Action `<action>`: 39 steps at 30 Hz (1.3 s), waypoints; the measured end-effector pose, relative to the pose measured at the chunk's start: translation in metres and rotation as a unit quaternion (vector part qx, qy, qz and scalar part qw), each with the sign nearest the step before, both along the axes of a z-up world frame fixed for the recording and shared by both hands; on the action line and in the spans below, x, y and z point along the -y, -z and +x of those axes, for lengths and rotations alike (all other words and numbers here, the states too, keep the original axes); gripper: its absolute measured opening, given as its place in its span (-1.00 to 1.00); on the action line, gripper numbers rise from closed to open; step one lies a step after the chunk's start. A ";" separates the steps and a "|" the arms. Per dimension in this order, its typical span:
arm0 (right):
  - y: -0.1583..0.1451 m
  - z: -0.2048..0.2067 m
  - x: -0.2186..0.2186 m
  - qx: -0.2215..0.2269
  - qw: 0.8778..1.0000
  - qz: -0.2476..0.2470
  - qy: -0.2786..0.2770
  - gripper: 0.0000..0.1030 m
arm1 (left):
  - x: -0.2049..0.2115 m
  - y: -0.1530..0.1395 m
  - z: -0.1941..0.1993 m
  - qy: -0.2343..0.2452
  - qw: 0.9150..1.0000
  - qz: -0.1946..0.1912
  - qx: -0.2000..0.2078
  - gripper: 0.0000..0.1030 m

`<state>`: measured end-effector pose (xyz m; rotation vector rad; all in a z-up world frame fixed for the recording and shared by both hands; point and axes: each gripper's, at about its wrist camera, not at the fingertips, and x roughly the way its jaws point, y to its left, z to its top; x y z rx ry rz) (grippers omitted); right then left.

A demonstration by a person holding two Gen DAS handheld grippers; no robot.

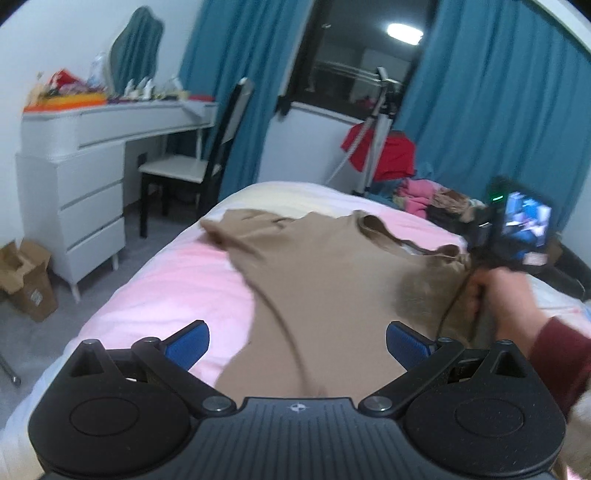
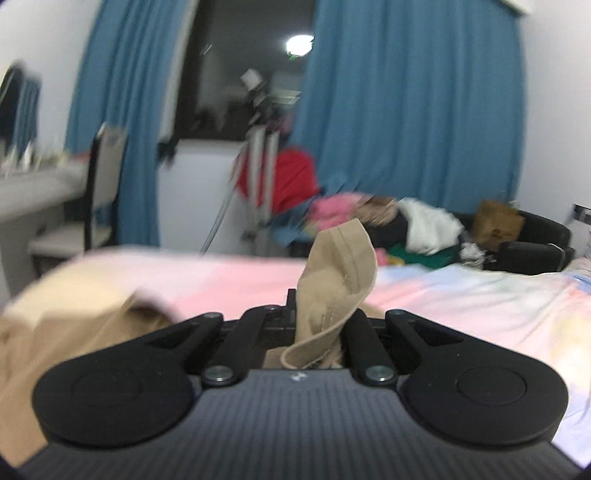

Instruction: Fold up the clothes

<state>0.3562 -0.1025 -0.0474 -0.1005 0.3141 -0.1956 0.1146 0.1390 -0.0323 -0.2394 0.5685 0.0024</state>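
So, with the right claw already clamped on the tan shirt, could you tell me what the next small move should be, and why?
Probably carry the pinched edge across the tan shirt toward its far side to make the fold. The right claw is shut on a hemmed edge, while the rest lies spread on the pink bed cover. The left claw is open and empty above the fabric, so it could then pin the crease.

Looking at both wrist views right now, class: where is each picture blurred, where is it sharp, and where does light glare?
Left wrist view: open left gripper sharp, right hand and tan shirt smeared, ceiling lamp glaring in the window. Right wrist view: room smeared throughout, right gripper and its pinched cloth sharp, lamp glare again.
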 end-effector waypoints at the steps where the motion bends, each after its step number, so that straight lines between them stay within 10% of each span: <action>1: 0.009 0.006 -0.010 -0.012 1.000 -0.007 -0.005 -0.86 | -0.001 0.002 0.002 0.002 1.000 0.002 -0.005 0.99; 7: 0.037 0.026 -0.030 -0.081 0.996 0.014 -0.041 -0.65 | -0.003 0.018 0.012 0.010 1.000 0.005 -0.023 0.99; 10: 0.036 0.031 -0.031 -0.106 0.991 0.046 -0.073 0.38 | 0.000 0.026 0.020 0.015 0.999 0.000 -0.031 0.99; 26: -0.069 -0.208 0.023 -0.022 0.976 0.150 -0.154 0.41 | 0.049 0.005 -0.018 0.048 0.998 0.042 0.017 0.99; 39: -0.068 -0.384 0.125 0.031 0.976 0.204 -0.065 0.41 | 0.093 0.011 -0.046 0.089 0.994 0.069 0.010 0.99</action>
